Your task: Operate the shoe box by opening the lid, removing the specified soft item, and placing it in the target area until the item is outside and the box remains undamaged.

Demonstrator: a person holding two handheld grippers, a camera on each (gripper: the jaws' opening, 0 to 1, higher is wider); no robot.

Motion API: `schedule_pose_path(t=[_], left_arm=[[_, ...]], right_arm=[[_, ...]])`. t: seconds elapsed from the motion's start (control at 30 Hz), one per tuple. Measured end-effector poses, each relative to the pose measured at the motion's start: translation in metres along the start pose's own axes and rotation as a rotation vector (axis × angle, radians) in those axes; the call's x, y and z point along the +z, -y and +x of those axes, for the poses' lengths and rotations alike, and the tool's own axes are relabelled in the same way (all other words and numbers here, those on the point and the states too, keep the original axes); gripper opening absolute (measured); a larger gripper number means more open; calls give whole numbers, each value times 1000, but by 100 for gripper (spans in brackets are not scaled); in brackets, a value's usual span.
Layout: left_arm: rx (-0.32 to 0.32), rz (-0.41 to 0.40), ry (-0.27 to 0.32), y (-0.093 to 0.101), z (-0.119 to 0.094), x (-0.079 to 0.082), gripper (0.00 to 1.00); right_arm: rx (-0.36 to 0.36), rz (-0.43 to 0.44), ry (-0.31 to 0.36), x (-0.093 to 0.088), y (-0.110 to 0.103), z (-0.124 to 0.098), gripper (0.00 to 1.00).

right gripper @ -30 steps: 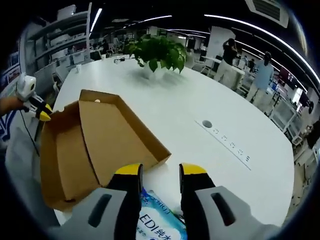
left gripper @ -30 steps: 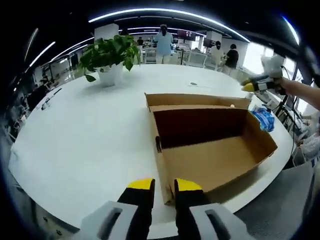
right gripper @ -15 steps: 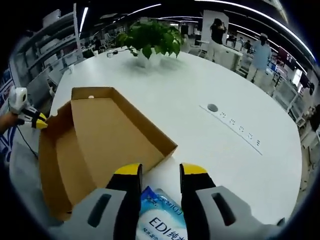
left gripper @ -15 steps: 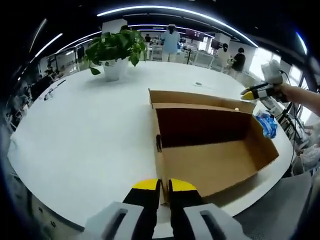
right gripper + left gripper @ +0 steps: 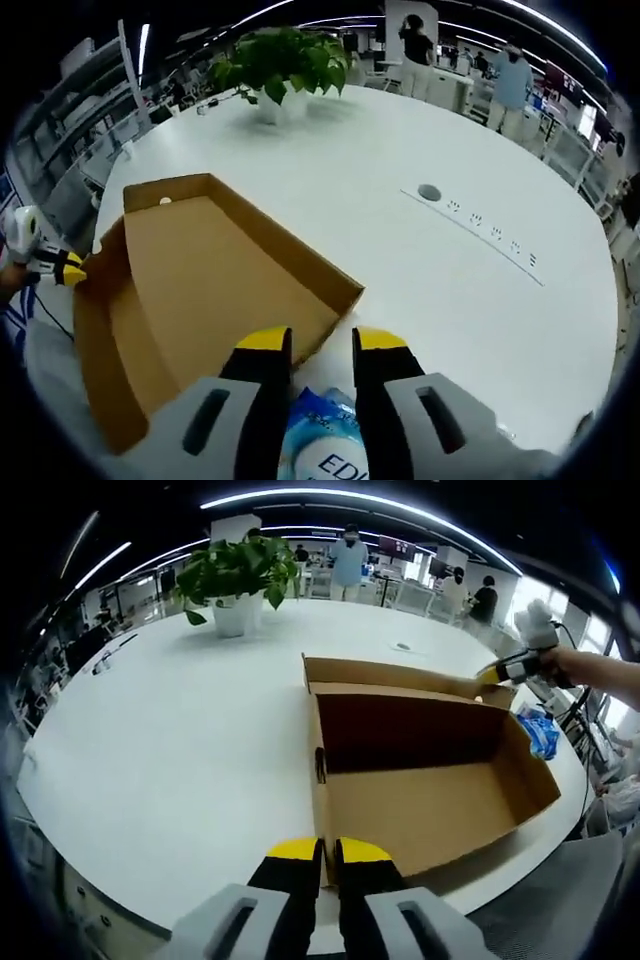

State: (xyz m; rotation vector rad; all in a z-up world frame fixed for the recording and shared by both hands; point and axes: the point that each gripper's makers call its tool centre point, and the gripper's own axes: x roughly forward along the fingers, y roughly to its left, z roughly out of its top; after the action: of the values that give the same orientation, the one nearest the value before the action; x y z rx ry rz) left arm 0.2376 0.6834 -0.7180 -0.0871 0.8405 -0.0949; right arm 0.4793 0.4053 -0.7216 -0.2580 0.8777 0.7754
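Shoe box [image 5: 420, 770] lying open on the white counter [image 5: 170, 740], lid folded back, interior bare brown card. Soft item, a blue-and-white wipes pack [image 5: 318, 450], already outside the box: resting just beside the far box wall in the left gripper view [image 5: 540, 730], and directly under the right tongs [image 5: 318, 345] in the right gripper view.

Left tongs [image 5: 318, 852] pinched almost shut on the near corner of the box, yellow tips either side of the cardboard edge, apparently steadying it. Right tongs hovering above the pack with a narrow gap between the jaws; probably pressing its sides rather than merely straddling it, though the fisheye edge hides the contact, so cannot tell for certain.

Judged from this: removal done, placing in the target area under way or nearly finished.

Risks from here:
- Creasing or tearing the thin corner flap if the left tongs squeeze harder or twist while the box is dragged.
- Sliding the whole box toward the counter edge, close on the near side, through any pull from the left hand.
- Knocking the far wall with the right tongs on lifting away, given how near the pack sits to it.
- Pack slipping or sagging out if lifted by a loose grip on smooth film.

Potted plant [image 5: 235, 585] well apart, no obstacle.
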Motion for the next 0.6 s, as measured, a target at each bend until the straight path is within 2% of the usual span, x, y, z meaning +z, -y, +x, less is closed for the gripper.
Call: schedule_pose_path(t=[0.07,0.27,0.6], left_arm=[[1,-1,-3,0,0,0,5],[1,-15,-8,0,-1,-1,5],[-1,-27,-16,1,-2,-1,5]], right_arm=[[13,72,-24,-3,-4,4,21],[3,151,-55,-8,-5,12,18],[-22,150,-83,-15,-10,9,10]])
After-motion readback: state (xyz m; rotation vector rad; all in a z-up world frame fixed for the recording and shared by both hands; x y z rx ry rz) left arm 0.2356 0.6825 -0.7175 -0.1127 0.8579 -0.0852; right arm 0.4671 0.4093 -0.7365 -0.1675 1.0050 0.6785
